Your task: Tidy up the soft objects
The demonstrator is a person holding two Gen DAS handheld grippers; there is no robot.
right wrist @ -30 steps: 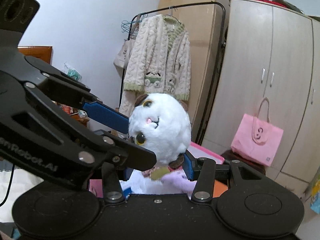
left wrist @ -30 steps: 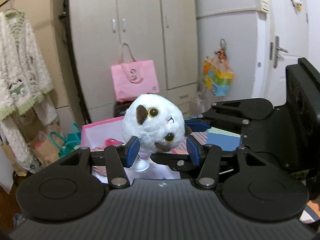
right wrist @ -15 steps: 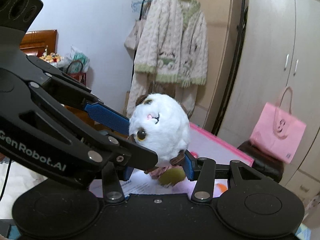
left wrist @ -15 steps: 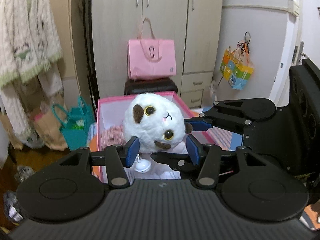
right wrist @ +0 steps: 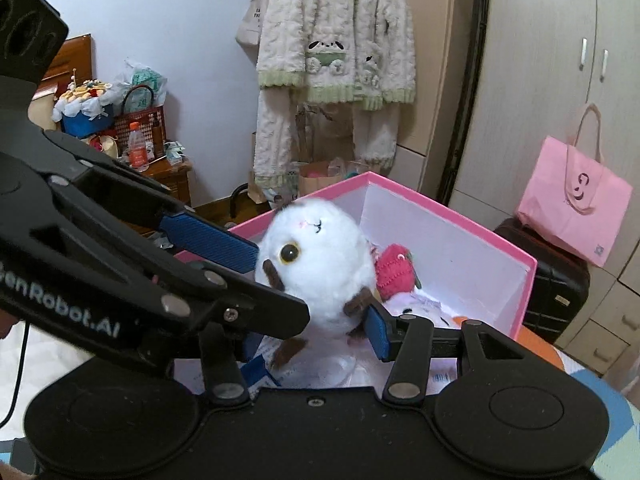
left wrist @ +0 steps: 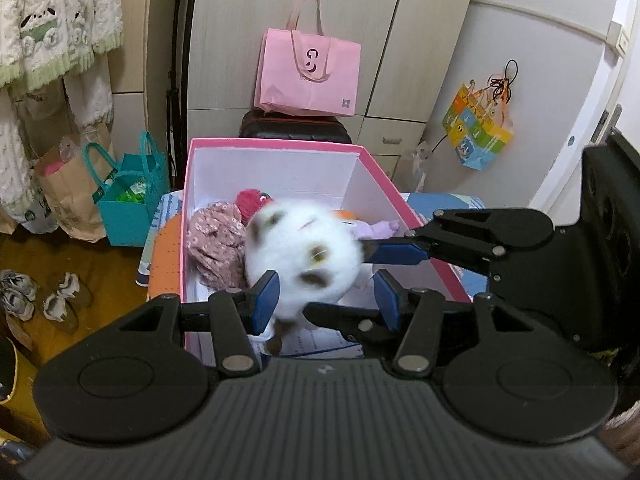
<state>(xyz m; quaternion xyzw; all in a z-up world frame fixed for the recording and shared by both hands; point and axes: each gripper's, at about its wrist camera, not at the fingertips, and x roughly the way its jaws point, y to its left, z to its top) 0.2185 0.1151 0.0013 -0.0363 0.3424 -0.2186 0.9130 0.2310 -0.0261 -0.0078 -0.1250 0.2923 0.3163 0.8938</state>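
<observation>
Over the pink box, the white plush looks light and squashy; its round body is the best place to grip. It sits between both grippers. The left gripper is part-open, one pad touching. The right gripper's jaws have just been opening, plush between them.

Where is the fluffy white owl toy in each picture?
Left wrist view: the white owl toy, blurred, sits centre, over the pink box.
Right wrist view: the owl sits centre, at the box's near-left corner.
Shared landmark: the pink bag, top centre in the left view, far right in the right.
</observation>
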